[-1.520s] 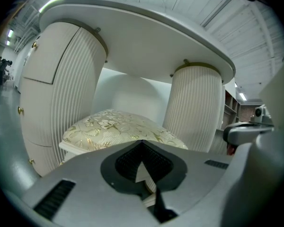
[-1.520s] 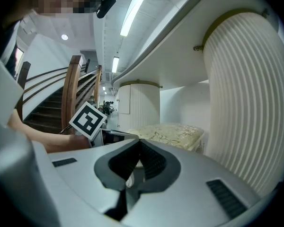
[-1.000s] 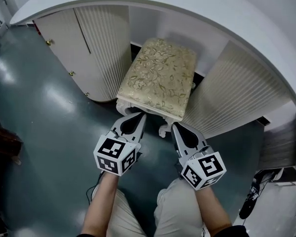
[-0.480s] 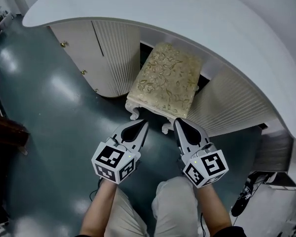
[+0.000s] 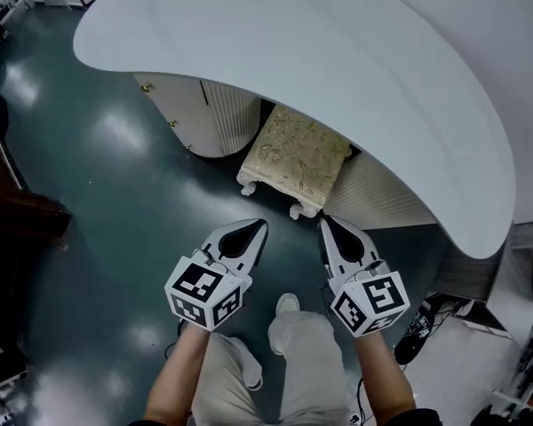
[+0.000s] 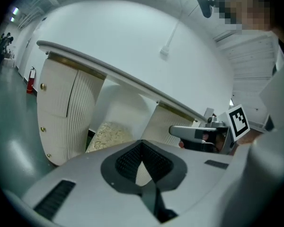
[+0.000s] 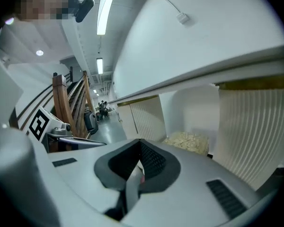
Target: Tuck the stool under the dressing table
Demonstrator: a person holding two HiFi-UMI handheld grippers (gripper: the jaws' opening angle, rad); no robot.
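Observation:
The stool (image 5: pixel 295 158), with a cream floral cushion and white carved legs, stands between the two ribbed pedestals, its far part hidden beneath the white oval top of the dressing table (image 5: pixel 338 69). My left gripper (image 5: pixel 254 230) and right gripper (image 5: pixel 328 228) hang side by side over the floor, a short way in front of the stool and apart from it. Both are shut with nothing in them. In the left gripper view the cushion (image 6: pixel 107 134) shows past the left gripper (image 6: pixel 143 165); in the right gripper view the cushion (image 7: pixel 190 141) lies beyond the right gripper (image 7: pixel 138 170).
The left pedestal (image 5: pixel 215 112) has small brass knobs; the right pedestal (image 5: pixel 373 198) is ribbed. The floor (image 5: pixel 115 202) is dark and glossy. A wooden staircase (image 7: pixel 68 100) rises at the left. Cables (image 5: pixel 419 325) lie at the right. The person's legs and shoe (image 5: pixel 287 305) are below.
Both grippers have drawn back from the stool's front edge and risen with the head camera. The stool now sits farther under the table top.

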